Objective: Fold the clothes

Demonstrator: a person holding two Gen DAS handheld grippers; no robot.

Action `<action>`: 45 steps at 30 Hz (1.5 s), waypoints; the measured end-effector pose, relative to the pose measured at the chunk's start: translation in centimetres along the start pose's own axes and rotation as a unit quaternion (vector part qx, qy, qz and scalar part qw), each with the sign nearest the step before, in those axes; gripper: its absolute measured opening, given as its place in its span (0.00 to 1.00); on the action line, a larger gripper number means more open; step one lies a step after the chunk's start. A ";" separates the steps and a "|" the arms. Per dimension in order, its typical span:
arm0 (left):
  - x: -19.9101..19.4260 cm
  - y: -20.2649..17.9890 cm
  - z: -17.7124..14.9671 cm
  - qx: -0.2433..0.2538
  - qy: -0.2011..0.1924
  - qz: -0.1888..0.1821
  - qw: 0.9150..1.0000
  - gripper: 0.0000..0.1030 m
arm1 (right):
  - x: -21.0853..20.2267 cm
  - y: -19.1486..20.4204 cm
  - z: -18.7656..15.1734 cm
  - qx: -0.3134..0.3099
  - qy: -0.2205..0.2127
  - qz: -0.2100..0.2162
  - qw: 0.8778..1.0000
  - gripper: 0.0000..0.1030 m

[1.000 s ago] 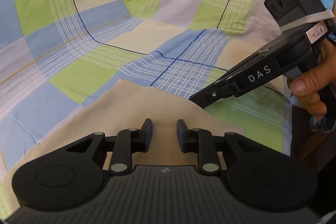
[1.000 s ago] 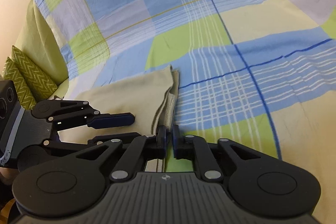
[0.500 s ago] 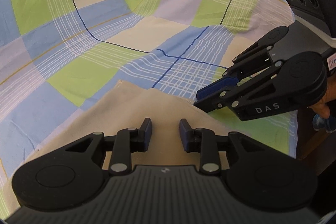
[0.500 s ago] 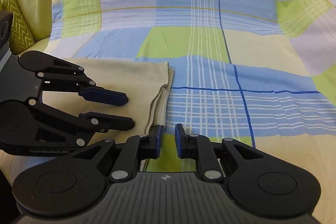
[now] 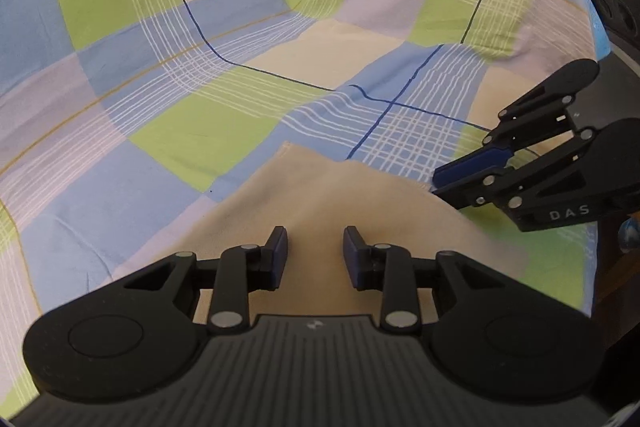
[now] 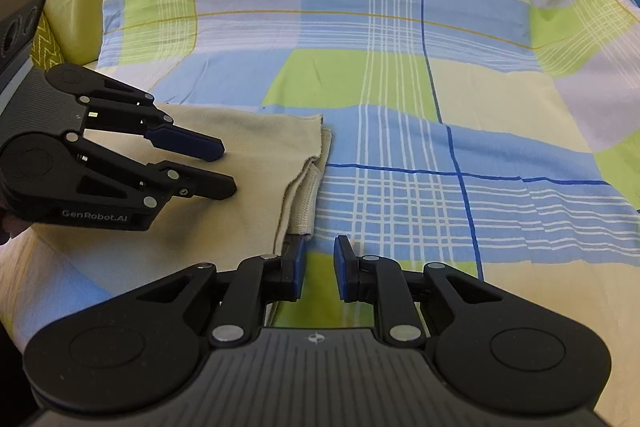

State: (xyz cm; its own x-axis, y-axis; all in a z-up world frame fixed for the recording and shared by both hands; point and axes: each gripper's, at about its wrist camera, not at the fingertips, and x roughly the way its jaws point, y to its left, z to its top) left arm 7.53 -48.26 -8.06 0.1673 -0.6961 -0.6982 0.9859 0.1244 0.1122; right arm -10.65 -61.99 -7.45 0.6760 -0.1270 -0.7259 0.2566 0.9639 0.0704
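I see the folded beige cloth garment (image 6: 248, 163) lying flat on the near left part of the checked blue, green and cream bedsheet (image 6: 400, 87), its stacked hemmed edges facing right. My left gripper (image 5: 314, 253) hovers over the cloth with its blue-padded jaws apart and nothing between them. My right gripper (image 6: 319, 265) sits just beside the garment's near right corner, jaws parted a little, empty. A green zigzag-patterned cushion (image 6: 42, 39) lies far left.

Folded beige cloth (image 6: 240, 155), seemingly beside tools.
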 end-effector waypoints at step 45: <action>-5.4 11.0 -7.3 -0.067 -0.046 0.075 0.994 0.32 | 7.2 8.8 7.4 -0.083 -0.066 0.083 0.991 0.22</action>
State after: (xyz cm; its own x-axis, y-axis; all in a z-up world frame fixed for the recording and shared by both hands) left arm 17.45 -37.97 -8.28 0.3191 -0.7238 -0.6118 0.9406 0.3209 0.1110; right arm 1.57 -56.16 -6.96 0.7861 0.0173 -0.6179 0.0247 0.9979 0.0593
